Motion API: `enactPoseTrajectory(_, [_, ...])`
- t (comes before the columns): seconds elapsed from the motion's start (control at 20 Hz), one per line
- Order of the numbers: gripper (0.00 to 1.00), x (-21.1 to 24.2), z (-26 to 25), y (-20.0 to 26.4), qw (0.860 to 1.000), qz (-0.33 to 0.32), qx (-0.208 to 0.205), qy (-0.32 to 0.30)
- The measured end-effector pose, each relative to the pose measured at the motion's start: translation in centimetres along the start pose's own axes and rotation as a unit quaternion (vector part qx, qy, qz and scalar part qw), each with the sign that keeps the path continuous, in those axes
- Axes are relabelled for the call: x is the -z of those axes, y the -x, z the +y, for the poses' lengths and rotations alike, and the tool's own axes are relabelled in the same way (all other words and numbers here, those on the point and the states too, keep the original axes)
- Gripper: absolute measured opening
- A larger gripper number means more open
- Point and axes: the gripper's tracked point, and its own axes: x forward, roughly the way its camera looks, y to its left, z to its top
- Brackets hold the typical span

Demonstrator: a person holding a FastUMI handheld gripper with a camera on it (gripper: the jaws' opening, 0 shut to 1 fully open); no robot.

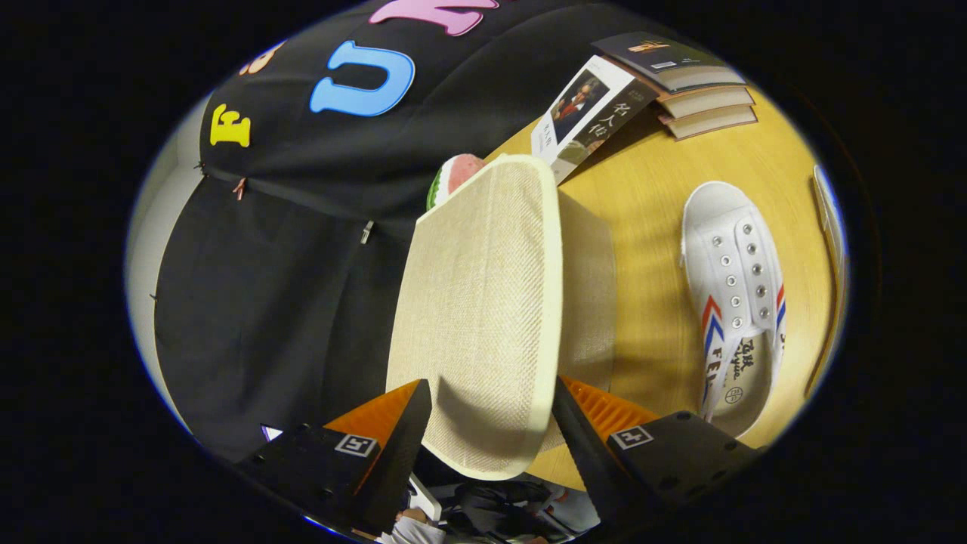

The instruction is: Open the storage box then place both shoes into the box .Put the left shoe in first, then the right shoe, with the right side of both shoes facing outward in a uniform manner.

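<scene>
- The beige woven-fabric lid (483,302) of the storage box is pinched at its near edge between both fingers of the gripper (491,431).
- The lid should be swung fully clear, the grip kept firm.
- The white canvas shoe (736,295) lies to the right on the yellow wooden table (650,204).

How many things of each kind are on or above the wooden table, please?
White sneaker: 1
Beige fabric lid, held between the gripper fingers: 1
Stacked books: 3
Leaning book: 1
Total: 6
</scene>
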Motion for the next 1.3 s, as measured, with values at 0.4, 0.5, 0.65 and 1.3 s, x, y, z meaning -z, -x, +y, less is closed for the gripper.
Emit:
enactPoseTrajectory(0.4, [0.58, 0.0, -0.1, 0.0, 0.998, 0.028, 0.008, -0.048])
enactPoseTrajectory(0.5, [0.44, 0.0, 0.1, 0.3, 0.998, 0.027, 0.008, -0.054])
enactPoseTrajectory(0.65, [0.18, -0.3, 0.6, 0.3, 0.998, 0.026, 0.005, -0.060])
enactPoseTrajectory(1.3, [0.05, -0.9, 3.6, 2.5, 0.999, 0.012, 0.007, -0.039])
